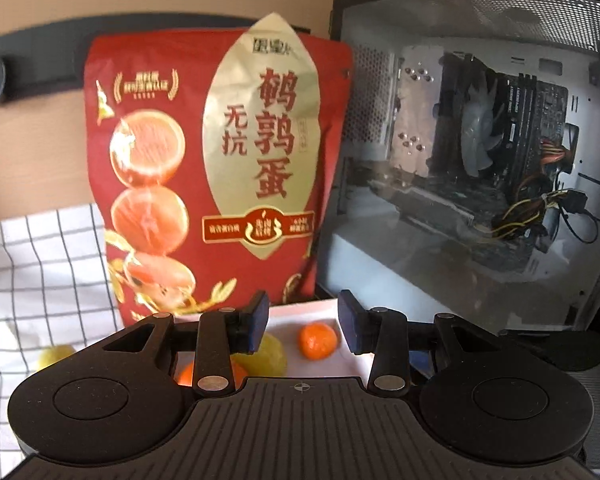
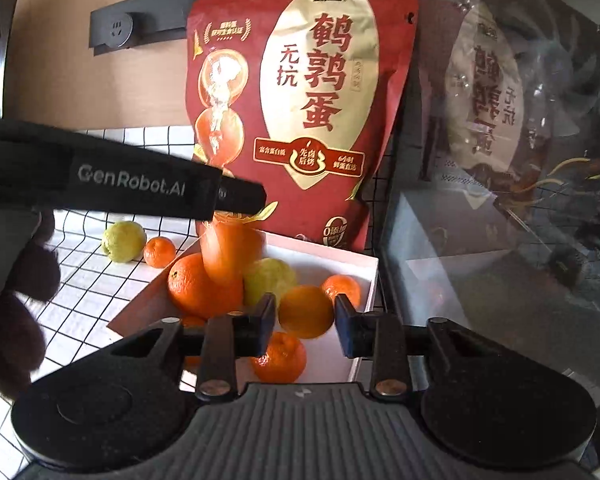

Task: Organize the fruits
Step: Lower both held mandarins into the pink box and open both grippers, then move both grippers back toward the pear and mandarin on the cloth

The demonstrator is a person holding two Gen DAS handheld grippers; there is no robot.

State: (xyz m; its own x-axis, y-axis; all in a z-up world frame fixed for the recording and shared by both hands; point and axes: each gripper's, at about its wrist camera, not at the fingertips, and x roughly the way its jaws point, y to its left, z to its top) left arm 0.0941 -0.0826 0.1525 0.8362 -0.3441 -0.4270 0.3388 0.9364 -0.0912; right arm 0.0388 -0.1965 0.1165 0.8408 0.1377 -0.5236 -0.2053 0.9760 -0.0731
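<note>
— Where are the fruits sitting right now?

— Most are lying in the white box on the checked cloth: a big orange, a yellow-green fruit, a few mandarins, and an orange showing in the gap of the right hand-held gripper. A green fruit and a small mandarin are still waiting outside, just beside the box's far corner.

— Is that gripper holding the orange?

— It isn't looking that way. Its jaws are standing partly apart with the pads clear of the peel; the fruit seems to be resting in the box beneath. The left hand-held gripper is hovering half-open too, with nothing between its pads.

— And the red pouch?

— Standing upright behind the box, next to the glass-sided computer case.

— So what's the careful way on?

— I'd say go for the two strays. Come down over one, straddling its widest part, closing gently so it isn't rolling off, and keep clear of the pouch.
</note>
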